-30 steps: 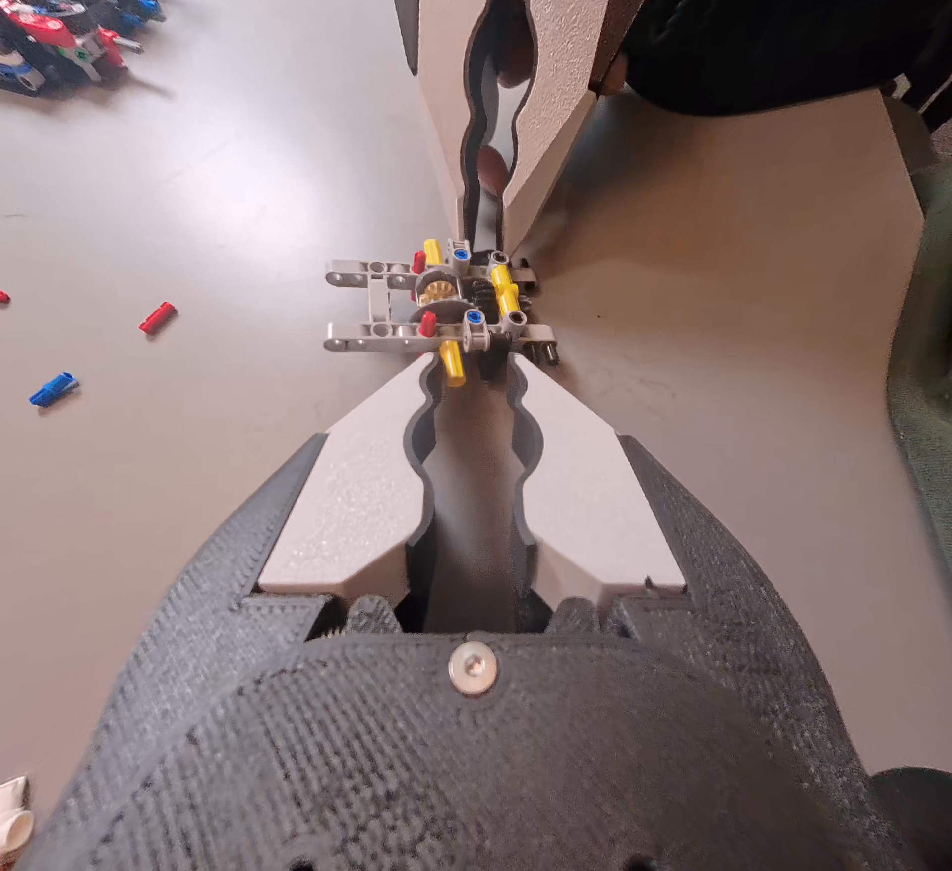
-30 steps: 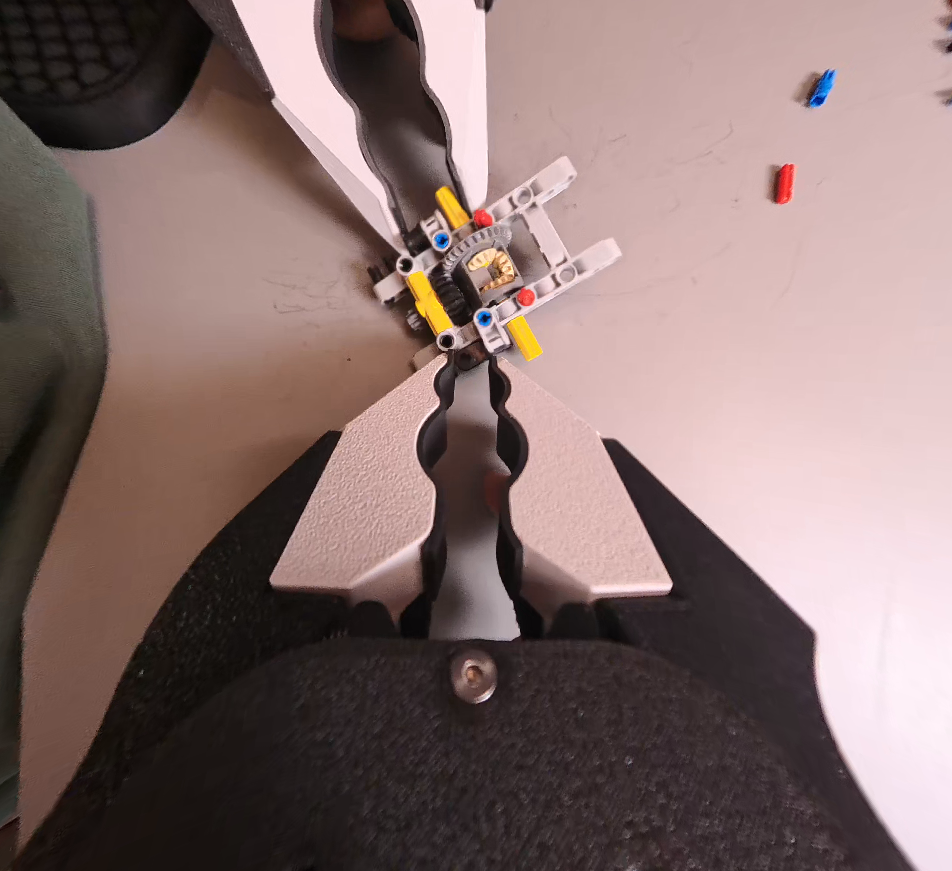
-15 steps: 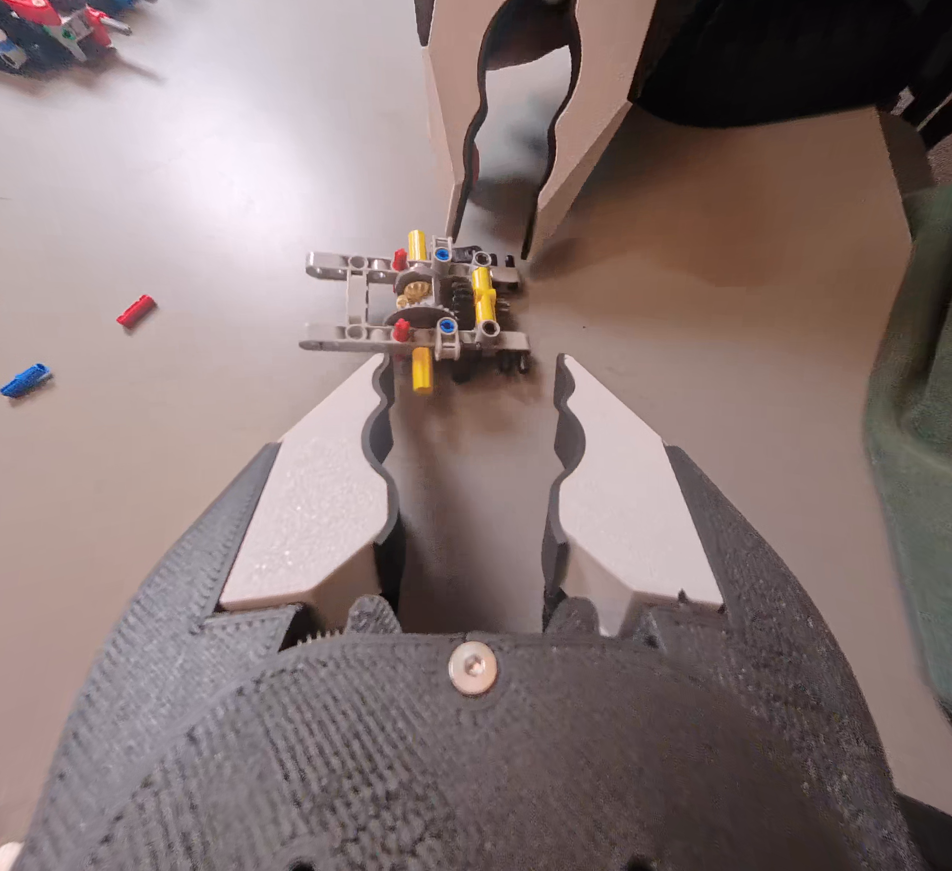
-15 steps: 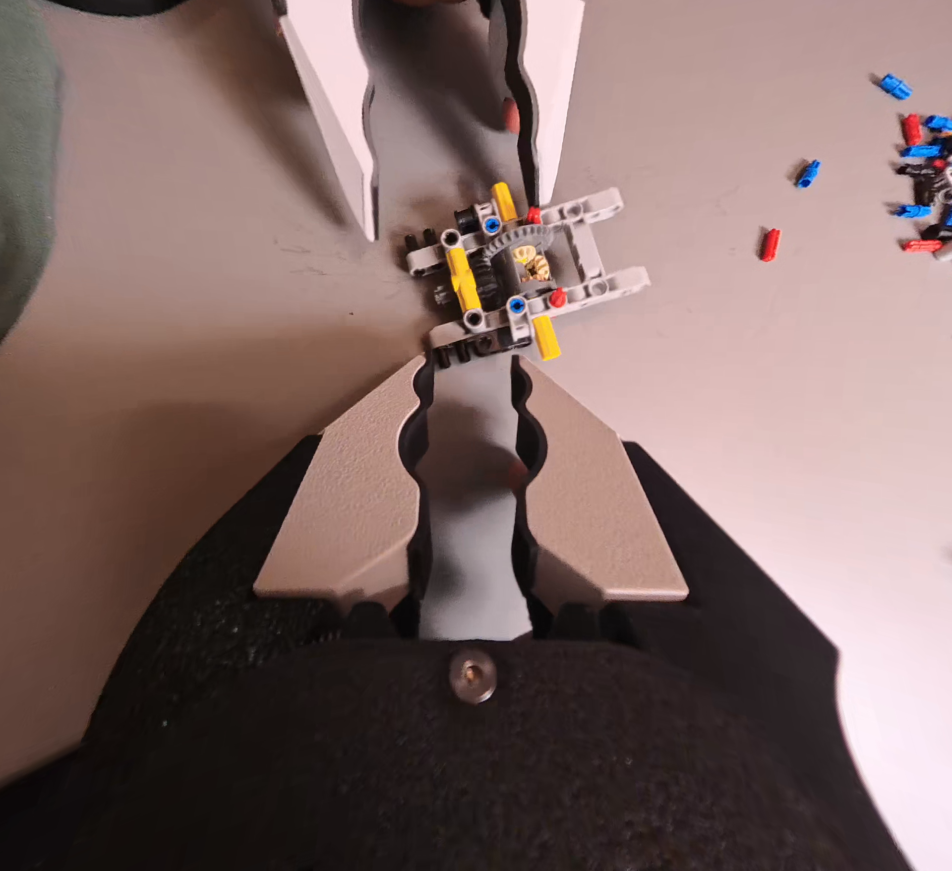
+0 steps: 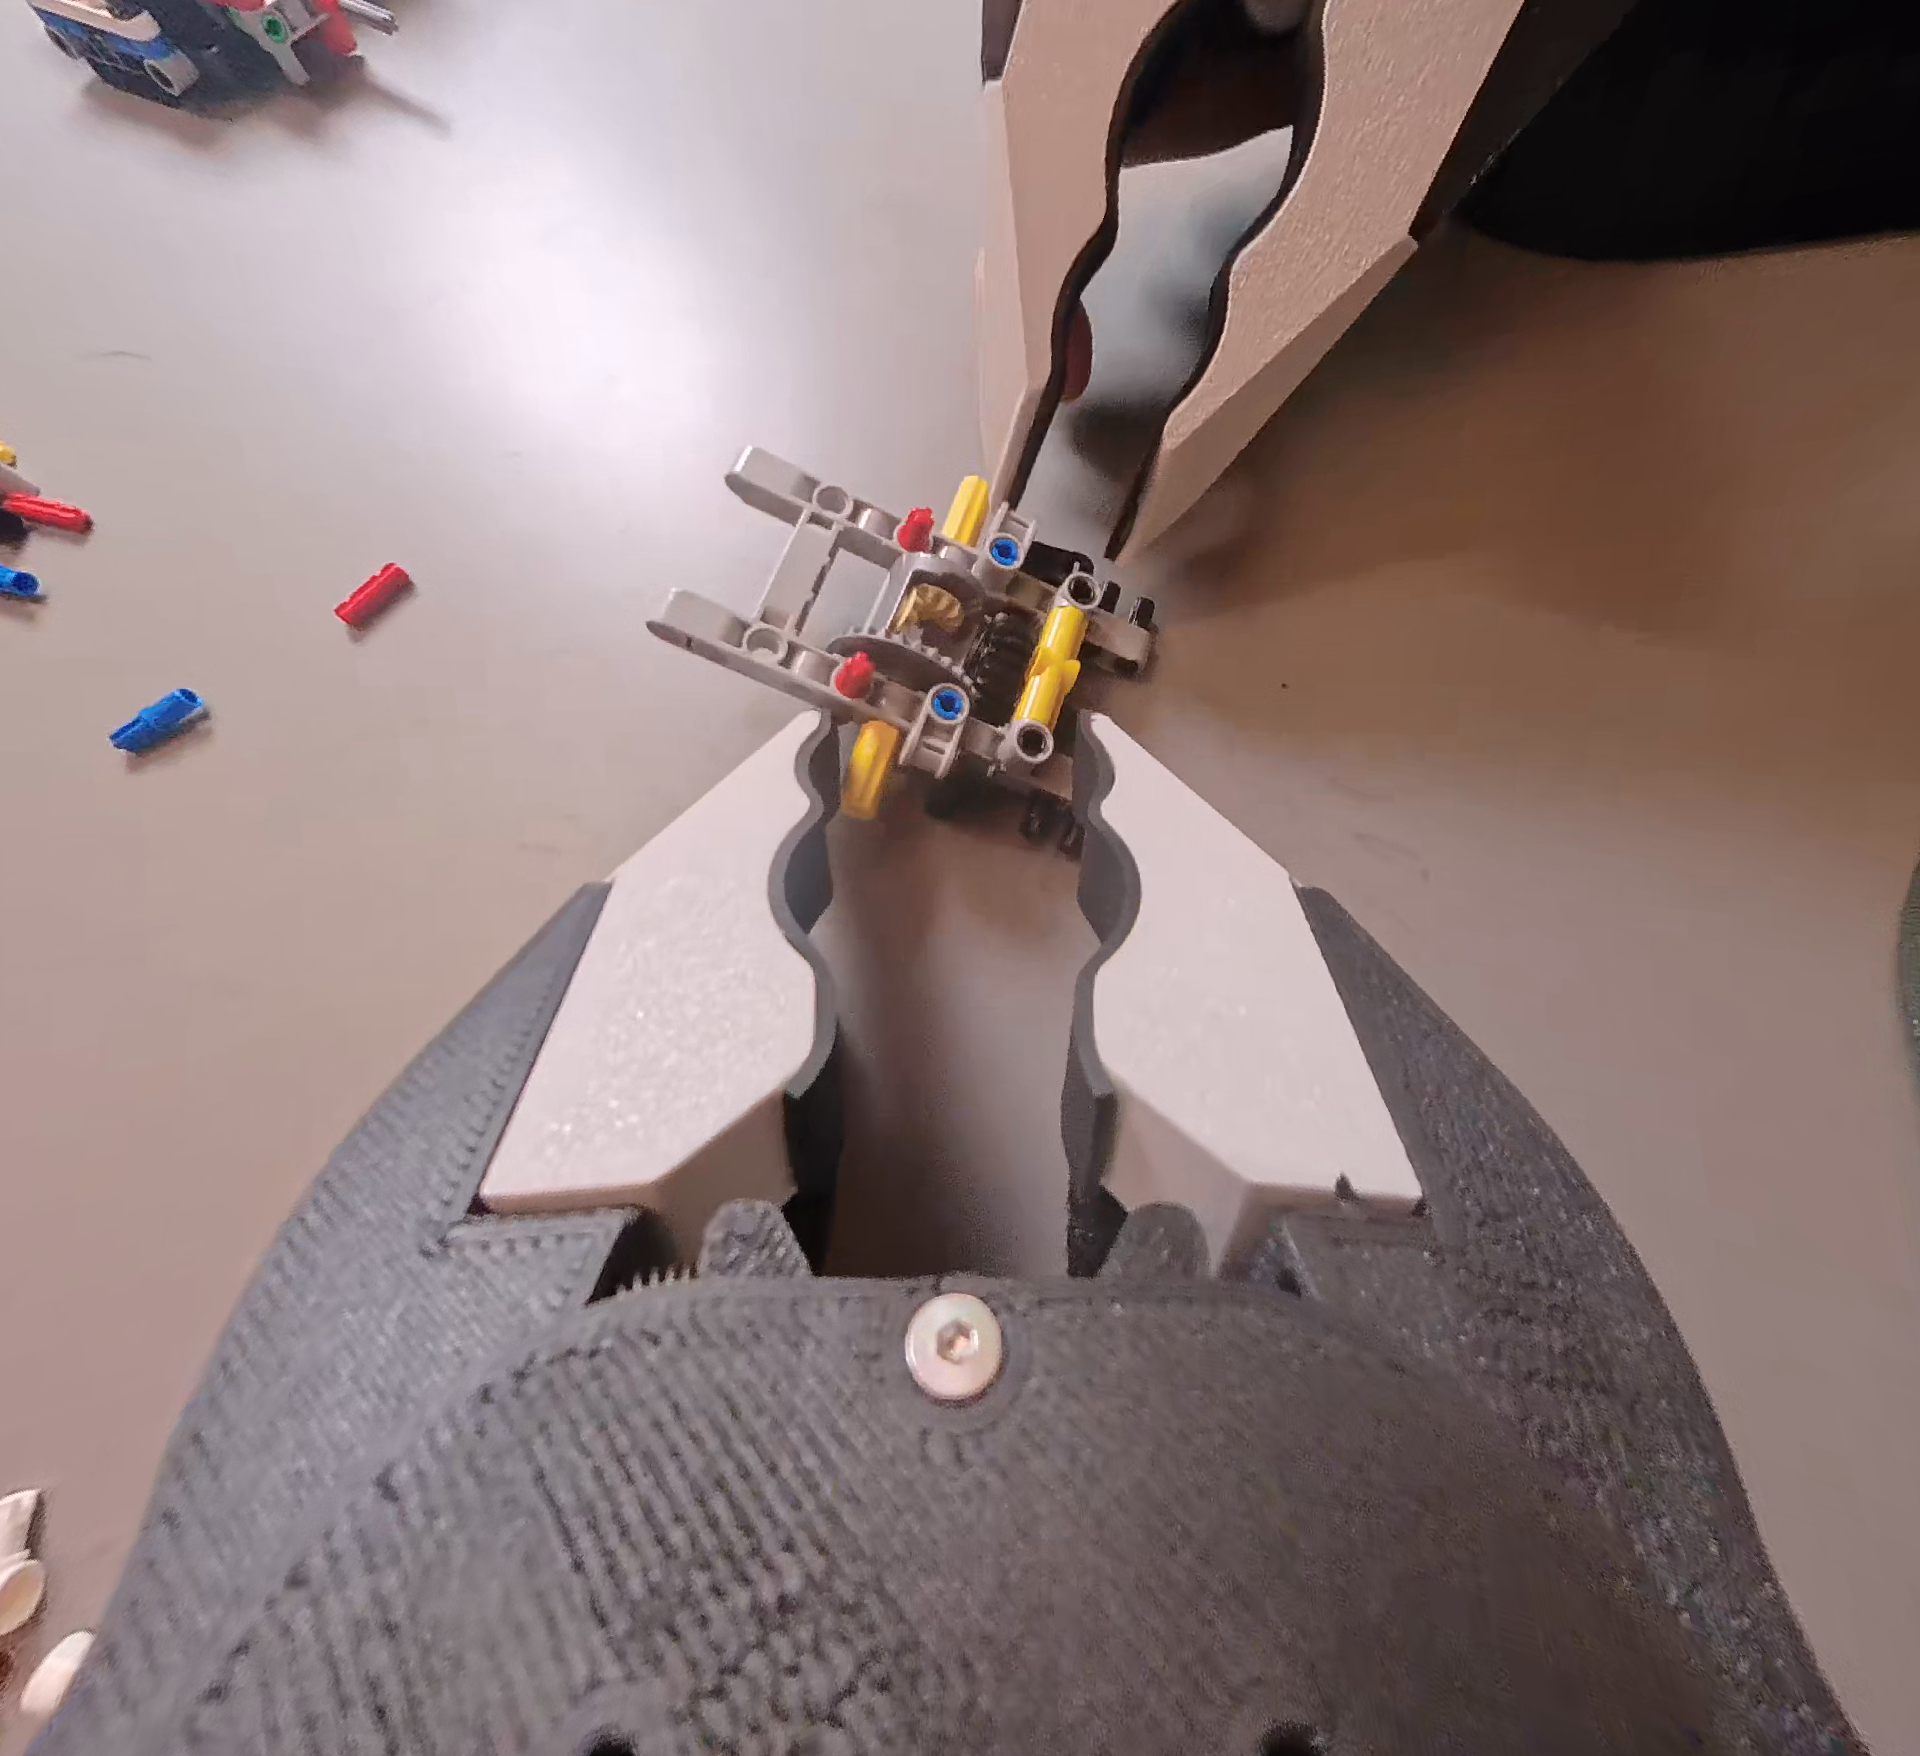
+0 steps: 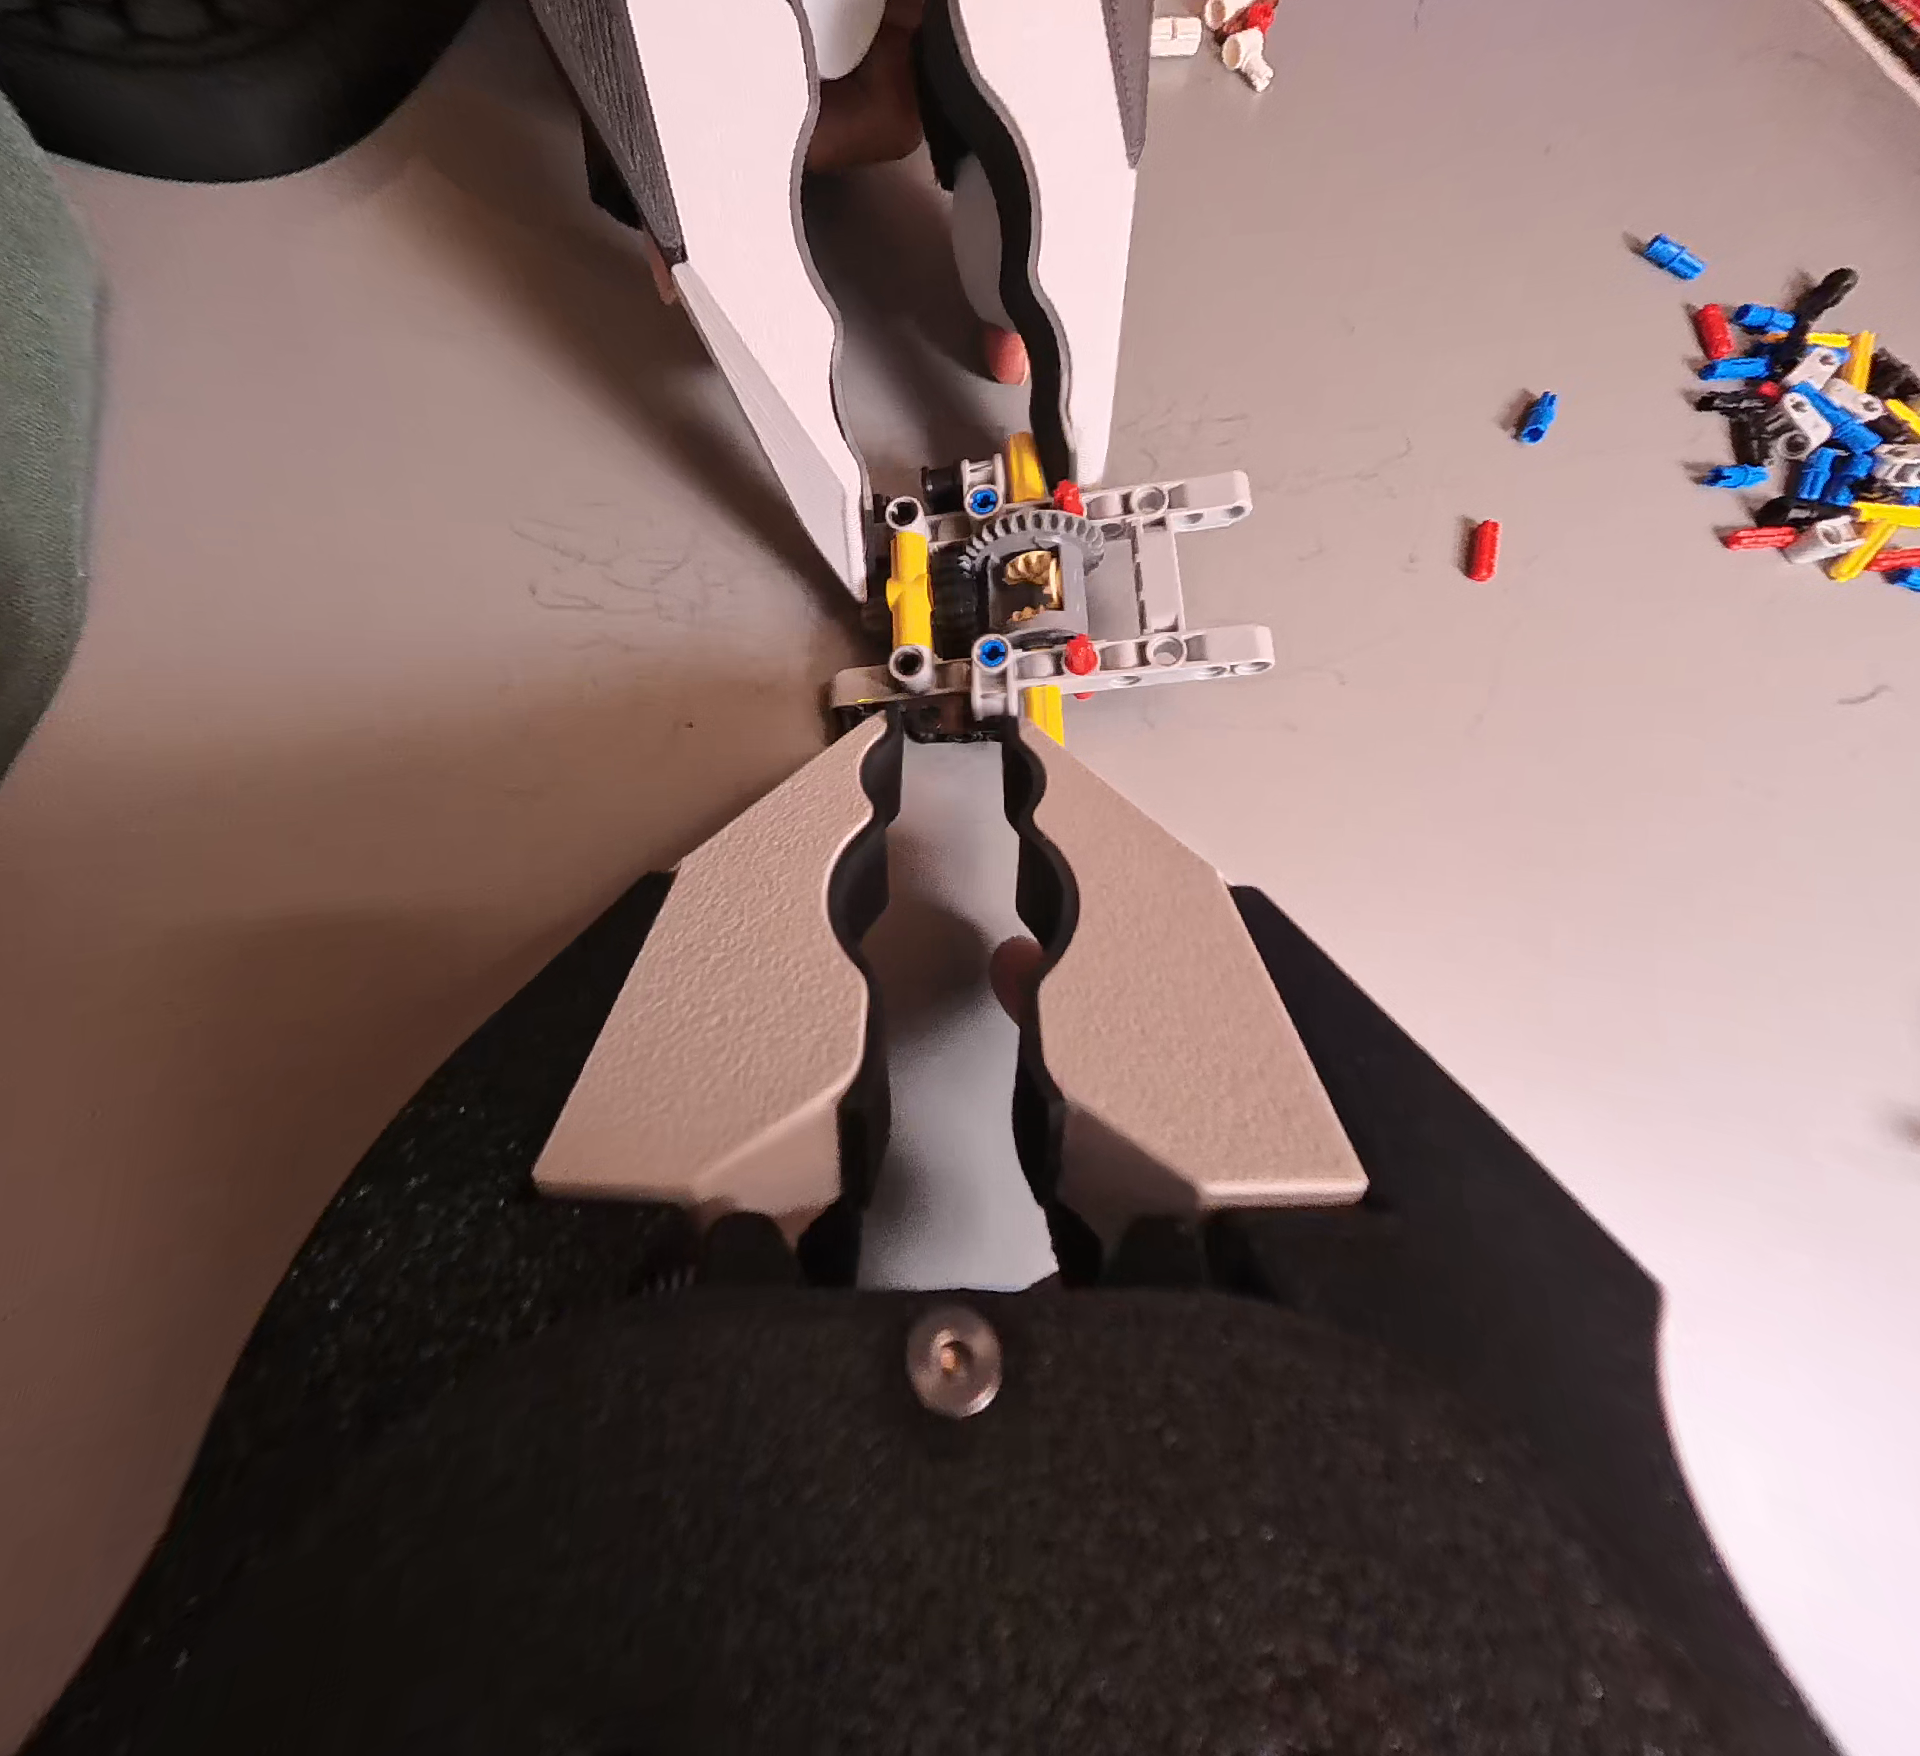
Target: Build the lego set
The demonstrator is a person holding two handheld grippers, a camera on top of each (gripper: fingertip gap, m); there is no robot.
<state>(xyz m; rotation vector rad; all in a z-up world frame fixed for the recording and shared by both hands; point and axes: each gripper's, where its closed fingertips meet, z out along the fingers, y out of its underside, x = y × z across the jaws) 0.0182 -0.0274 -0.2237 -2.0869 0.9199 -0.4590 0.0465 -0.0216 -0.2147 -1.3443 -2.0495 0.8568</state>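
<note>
The small grey Lego beam frame with a gear housing, yellow axles and red and blue pins (image 5: 914, 636) lies on the pale tabletop (image 5: 520, 272) at the centre of both views, pinched between two claws that meet it from opposite sides. In the left wrist view, the left gripper (image 5: 956, 750) rises from the bottom of the frame, its fingertips closed in on the frame's near, black-pinned edge — it looks clenched on the piece. The right gripper (image 6: 940, 730), low in its own view, appears likewise clamped on the opposite long beam. The frame's long axis runs crosswise to both claws, its open forked end toward the loose red pin (image 6: 1481, 548). Neither is nearer; any twist or press must act across that axis.
</note>
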